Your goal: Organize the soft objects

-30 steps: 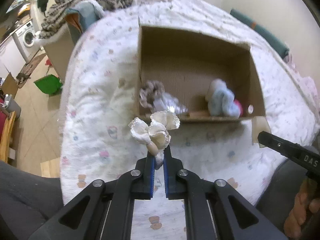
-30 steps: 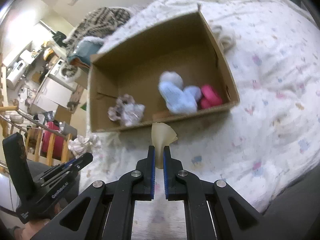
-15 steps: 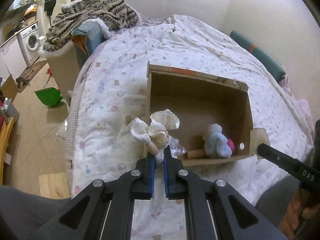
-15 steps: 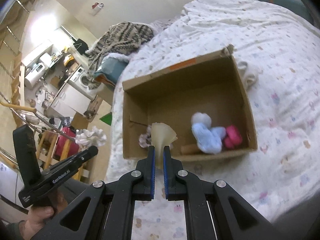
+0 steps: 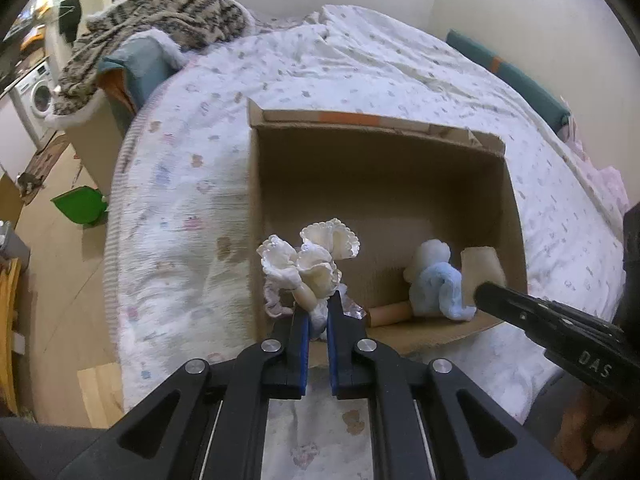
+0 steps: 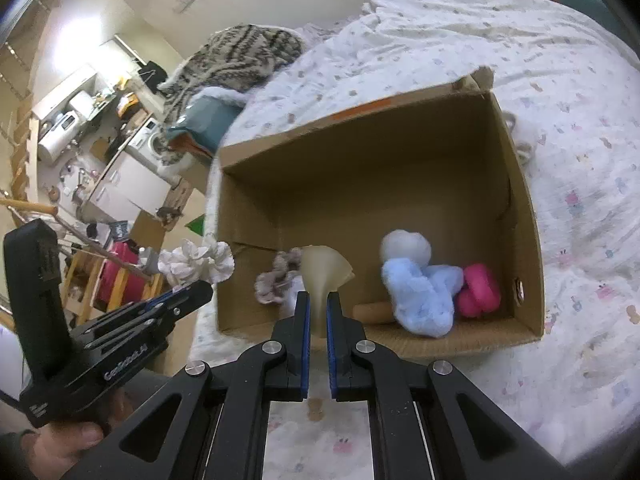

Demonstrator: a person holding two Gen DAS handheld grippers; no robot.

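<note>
Scrunchie [image 5: 310, 264] — between left claw [image 5: 316, 314] fingers

the cardboard box [image 6: 520, 216] is matt brown corrugated board with rough cut edges, resting on a soft, wrinkled printed cloth bedsheet [image 5: 192, 216]. the white scrunchie [image 5: 310, 258] is frilled fabric with a slight sheen, the blue plush toy [image 6: 420, 292] is fluffy pile cloth, and the beige piece [image 6: 324, 276] looks smooth, matt and translucent. both grippers are matt black plastic with blue pads [image 6: 305, 322] and bright metal screws.
</note>
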